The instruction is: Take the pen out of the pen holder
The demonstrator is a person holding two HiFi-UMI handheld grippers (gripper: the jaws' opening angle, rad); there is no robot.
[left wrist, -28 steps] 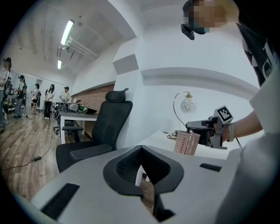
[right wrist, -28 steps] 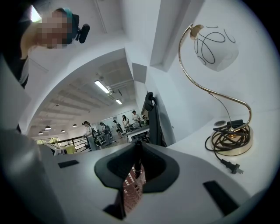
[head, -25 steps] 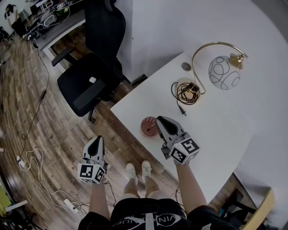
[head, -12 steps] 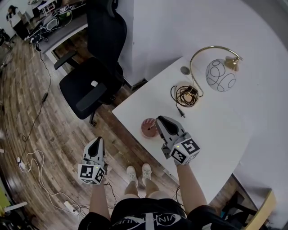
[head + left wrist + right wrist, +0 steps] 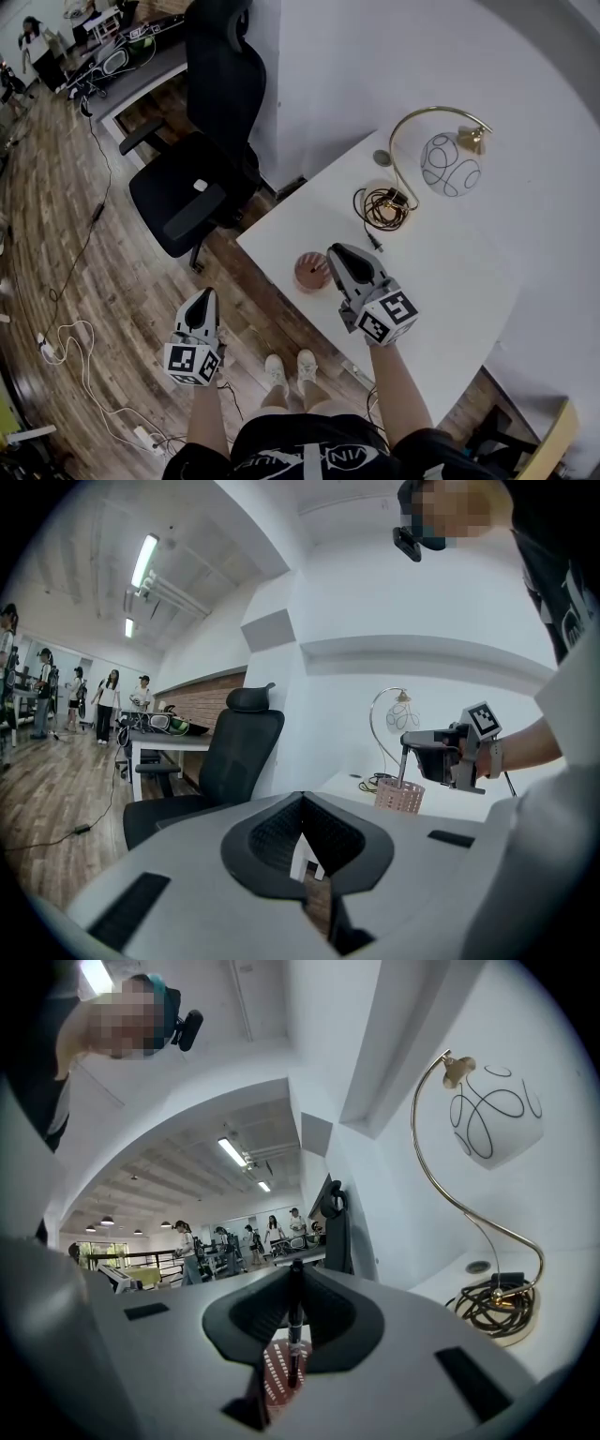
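Left gripper [image 5: 206, 295]: hangs off the near edge of the table [image 5: 441, 281], jaws together, nothing in them.

Right gripper [image 5: 331, 253]: the nearer tool, held level, jaws clamped on the pen [image 5: 293, 1321] near its top.

Pen: slim, dark, rigid, long axis upright. Its lower end seems to sit inside the pen holder [image 5: 307, 270] directly beneath, but the tip is hard to make out.

Holder: pink, round, perforated wall, probably light. I judge the pen clears it only by going straight up.

Beyond: coiled cable [image 5: 380, 204], then a brass-stemmed lamp [image 5: 448, 164] with a globe shade.

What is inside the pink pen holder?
The lower end of a pen, gripped by the right gripper. The gripper covers most of the pen holder's inside, so anything else cannot be seen.
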